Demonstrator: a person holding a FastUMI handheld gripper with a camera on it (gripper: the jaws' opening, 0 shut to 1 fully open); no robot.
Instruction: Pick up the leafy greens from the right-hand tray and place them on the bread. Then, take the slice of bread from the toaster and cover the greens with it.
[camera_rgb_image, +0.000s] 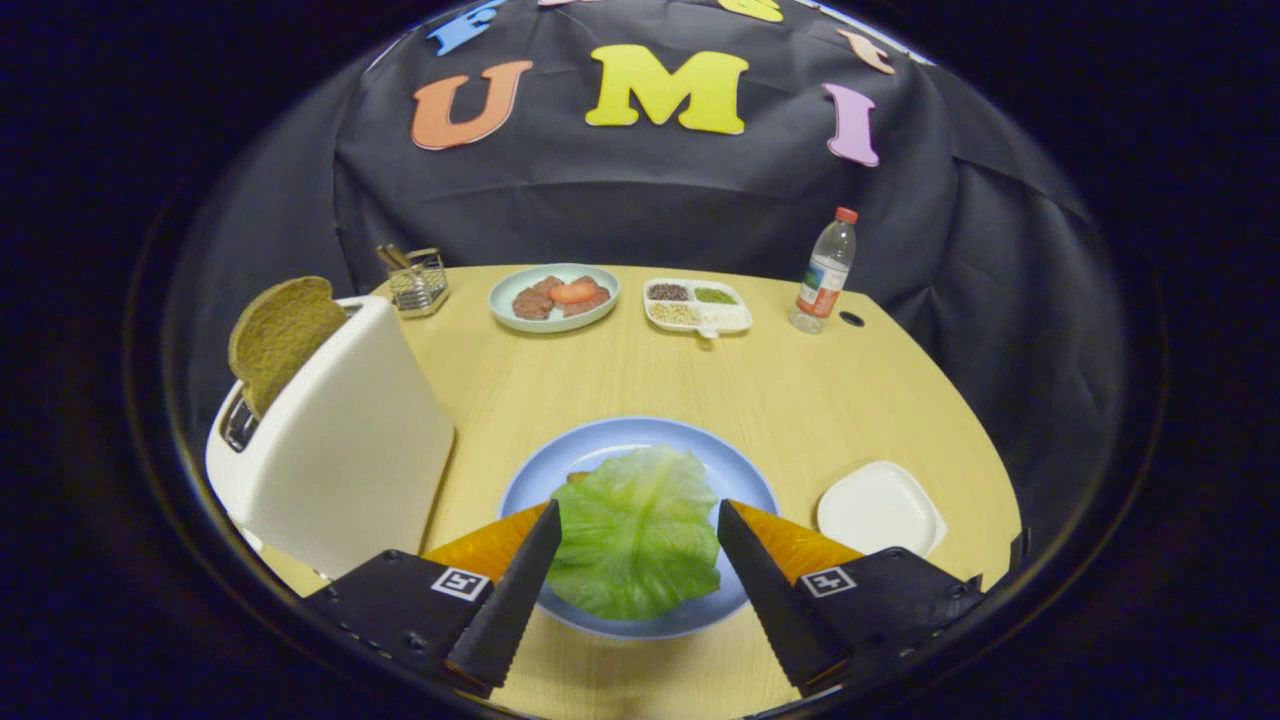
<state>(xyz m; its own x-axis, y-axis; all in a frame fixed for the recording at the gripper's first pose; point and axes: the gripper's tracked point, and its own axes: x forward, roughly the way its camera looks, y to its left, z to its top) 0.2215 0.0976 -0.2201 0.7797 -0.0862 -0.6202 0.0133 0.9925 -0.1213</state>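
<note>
Between our gripper's (637, 520) parted fingers, the crinkled green lettuce leaf (635, 530) covers bread on the round blue plate (745, 480); toaster slice (280, 335) at ten o'clock may slip from a shallow grasp.

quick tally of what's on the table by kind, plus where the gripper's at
Plates/trays: 4 – blue plate, white tray, green plate, divided dish
Toaster: 1
Bread slice in the toaster: 1
Leafy greens: 1
Bottle: 1
Wire basket: 1
Total: 9
Gripper open, fingers either side of the greens.
</note>
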